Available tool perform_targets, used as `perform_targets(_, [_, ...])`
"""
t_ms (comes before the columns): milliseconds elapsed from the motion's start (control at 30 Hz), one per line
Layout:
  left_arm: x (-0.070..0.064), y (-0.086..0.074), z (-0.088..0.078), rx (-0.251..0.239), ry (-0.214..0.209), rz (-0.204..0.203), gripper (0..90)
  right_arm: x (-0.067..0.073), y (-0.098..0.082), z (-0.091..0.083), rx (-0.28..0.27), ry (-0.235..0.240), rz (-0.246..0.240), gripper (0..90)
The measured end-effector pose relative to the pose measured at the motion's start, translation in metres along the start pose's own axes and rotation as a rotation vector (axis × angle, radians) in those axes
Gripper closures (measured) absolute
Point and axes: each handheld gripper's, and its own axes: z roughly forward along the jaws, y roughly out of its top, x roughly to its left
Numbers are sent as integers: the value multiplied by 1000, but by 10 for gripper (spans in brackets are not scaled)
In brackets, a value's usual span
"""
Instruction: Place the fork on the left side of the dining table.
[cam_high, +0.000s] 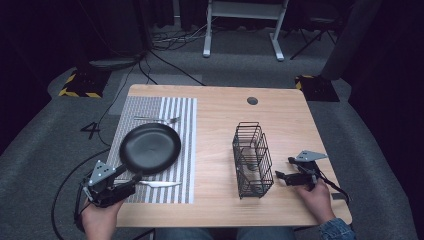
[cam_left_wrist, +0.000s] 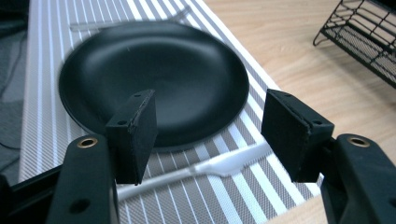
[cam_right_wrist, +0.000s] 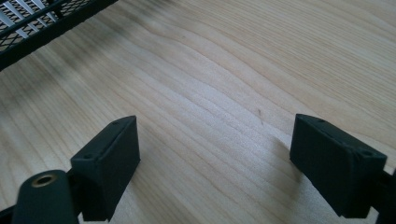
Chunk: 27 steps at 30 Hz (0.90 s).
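A black plate (cam_high: 150, 148) lies on a grey striped placemat (cam_high: 186, 125) at the table's left. Beyond it rests a fork (cam_high: 157, 119); a white-bladed knife (cam_high: 155, 184) lies on the mat at its near side. My left gripper (cam_high: 131, 181) is low at the mat's near left corner, open, with its jaws just over the knife (cam_left_wrist: 224, 164) and the plate's near rim (cam_left_wrist: 154, 84); nothing is gripped. My right gripper (cam_high: 285, 168) rests open beside a black wire rack (cam_high: 252, 160), over bare wood (cam_right_wrist: 215, 93).
The wire rack (cam_left_wrist: 364, 32) stands right of centre with a small item inside that I cannot make out. A round cable hole (cam_high: 252, 100) sits near the table's far edge. Carpet, cables and a desk frame lie beyond the table.
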Motion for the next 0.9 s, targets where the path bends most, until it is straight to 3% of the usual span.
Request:
perform_targets(200, [-4, -22, 9, 28, 14, -7, 355, 0, 0, 0, 0, 0, 0, 161])
perform_targets(367, [-8, -38, 16, 21, 10, -14, 352, 0, 0, 0, 0, 0, -1, 161])
perform_targets(500, [-11, -53, 18, 16, 30, 13, 351, 0, 0, 0, 0, 0, 0, 161])
perform_targets(633, [-11, -71, 20, -7, 31, 2, 349, 0, 0, 0, 0, 0, 0, 161])
perform_targets(900, [-8, -79, 27, 27, 39, 12, 330, 0, 0, 0, 0, 0, 0, 161])
